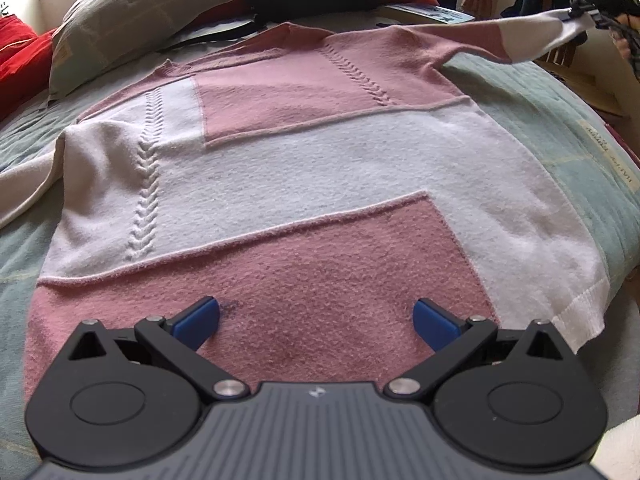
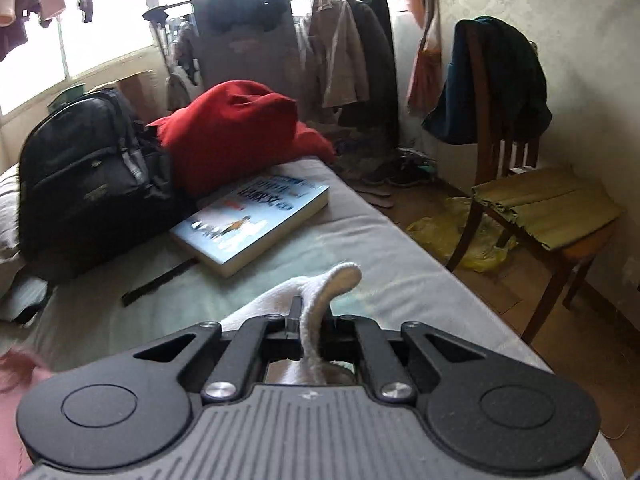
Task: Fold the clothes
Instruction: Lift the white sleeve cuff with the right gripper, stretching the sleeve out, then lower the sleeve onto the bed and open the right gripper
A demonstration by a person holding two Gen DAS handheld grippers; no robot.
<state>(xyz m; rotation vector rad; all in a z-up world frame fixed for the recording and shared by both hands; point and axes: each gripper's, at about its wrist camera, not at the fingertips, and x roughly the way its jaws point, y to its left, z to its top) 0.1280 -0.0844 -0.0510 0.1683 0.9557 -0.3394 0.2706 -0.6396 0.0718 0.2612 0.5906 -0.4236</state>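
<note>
Broadly, fold barely begun:
Sweater (image 1: 304,160): pink-and-white knit, spread flat, seemingly back up, across the bed (image 1: 560,128); body not yet folded
Right sleeve (image 1: 500,38): lifted clear of the bed, stretched taut toward the upper right, white cuff (image 2: 332,284) pinched
Right gripper (image 2: 310,320): pressed together on the cuff, held in the air above the mattress edge
Left gripper (image 1: 316,320): spread wide, nothing between the blue pads (image 1: 198,322), poised over the pink hem panel
Left sleeve (image 1: 36,184): trailing off toward the left edge, not yet folded in
Remaining, by judgement: both sleeves laid inward, then body halved or thirded
Edges: hem corner near the bed's right side; chair (image 2: 532,200) and floor just beyond that side
Open room: bare bedding between sweater and book (image 2: 256,224); backpack (image 2: 84,176), red bundle (image 2: 236,128) and pillow (image 1: 132,12) crowding the far end
</note>
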